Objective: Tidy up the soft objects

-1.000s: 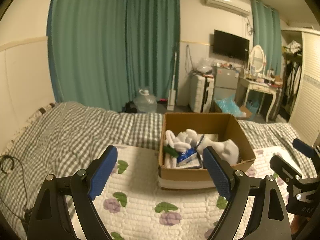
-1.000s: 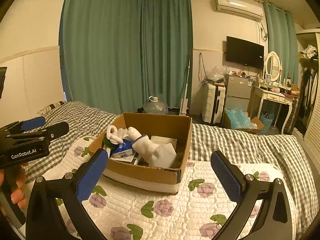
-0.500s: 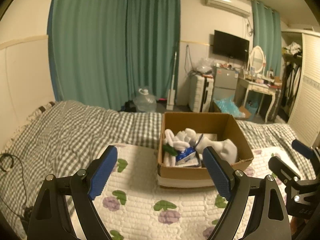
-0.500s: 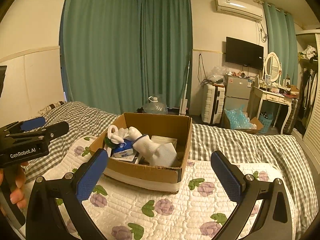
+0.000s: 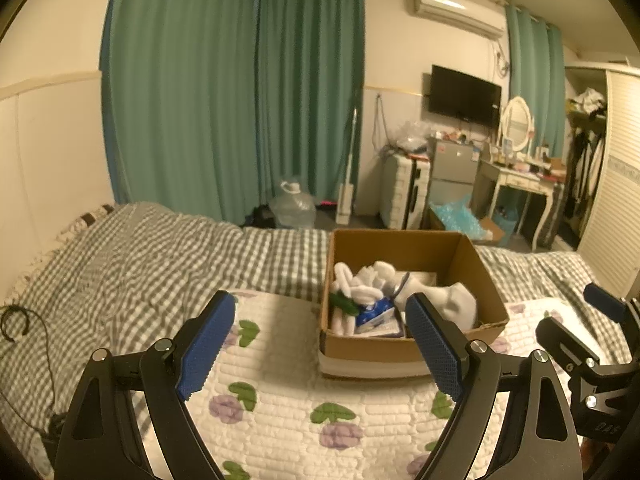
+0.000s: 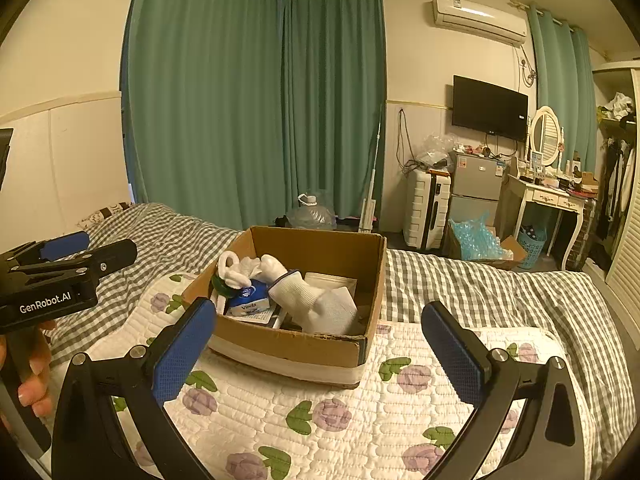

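A cardboard box (image 5: 408, 344) sits on a white quilted pad with purple flowers (image 5: 280, 400), which lies on a bed covered by a grey checked blanket (image 5: 140, 256). The soft things are all inside the box: a white glove (image 6: 316, 300), a bundle of white fabric (image 6: 240, 268), a blue tissue pack (image 6: 250, 298) and something green (image 5: 344, 304) at the box's left side.

The left tongs (image 5: 320, 344) are spread wide with nothing between the blue pads; their right finger crosses in front of the box's near right corner without touching it. The right tongs (image 6: 316, 356) are spread just as wide and empty, held above the pad in front of the box.

The left wrist view looks into the box almost head on, so its far wall and the green item show clearly, and the right tongs appear only as a dark edge at the far right. A black cable (image 5: 16, 320) on the blanket shows here alone.

The right wrist view sees the box from its right corner. It shows the lettering on the tissue pack, the glove's blue cuff edge and the torn near rim of the box. It also shows the left tongs from the side at the far left, with the person's fingers (image 6: 32, 376) wrapped around the handle, which the other view does not show.
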`<state>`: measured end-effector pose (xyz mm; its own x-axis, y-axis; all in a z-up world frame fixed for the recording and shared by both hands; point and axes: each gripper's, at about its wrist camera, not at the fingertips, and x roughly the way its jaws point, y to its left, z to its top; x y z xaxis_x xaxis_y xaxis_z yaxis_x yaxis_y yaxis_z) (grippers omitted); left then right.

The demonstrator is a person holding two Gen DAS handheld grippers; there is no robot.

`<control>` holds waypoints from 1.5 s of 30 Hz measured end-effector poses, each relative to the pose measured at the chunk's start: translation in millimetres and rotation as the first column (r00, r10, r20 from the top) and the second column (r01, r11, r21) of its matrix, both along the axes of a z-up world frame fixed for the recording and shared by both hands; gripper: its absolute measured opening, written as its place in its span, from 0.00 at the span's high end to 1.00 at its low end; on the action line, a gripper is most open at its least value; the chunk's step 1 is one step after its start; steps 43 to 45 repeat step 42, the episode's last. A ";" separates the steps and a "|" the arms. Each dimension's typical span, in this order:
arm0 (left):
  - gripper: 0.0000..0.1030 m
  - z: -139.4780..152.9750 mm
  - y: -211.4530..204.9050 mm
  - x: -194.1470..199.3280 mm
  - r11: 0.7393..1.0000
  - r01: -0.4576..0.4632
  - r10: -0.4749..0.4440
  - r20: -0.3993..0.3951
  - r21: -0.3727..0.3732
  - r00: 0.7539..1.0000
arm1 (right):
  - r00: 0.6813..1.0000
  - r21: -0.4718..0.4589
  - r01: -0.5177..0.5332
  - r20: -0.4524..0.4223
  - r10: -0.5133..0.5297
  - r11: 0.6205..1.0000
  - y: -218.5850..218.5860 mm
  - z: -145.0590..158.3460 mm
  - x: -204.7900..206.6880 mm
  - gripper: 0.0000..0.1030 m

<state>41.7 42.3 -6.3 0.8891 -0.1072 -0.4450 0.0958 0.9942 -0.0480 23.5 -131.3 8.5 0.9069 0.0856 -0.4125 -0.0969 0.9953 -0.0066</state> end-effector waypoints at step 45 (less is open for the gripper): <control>0.14 2.1 1.9 -7.0 1.000 -0.002 0.002 0.020 0.029 1.000 | 1.000 -0.011 -0.002 0.007 0.002 1.000 -0.4 0.6 -5.3 0.00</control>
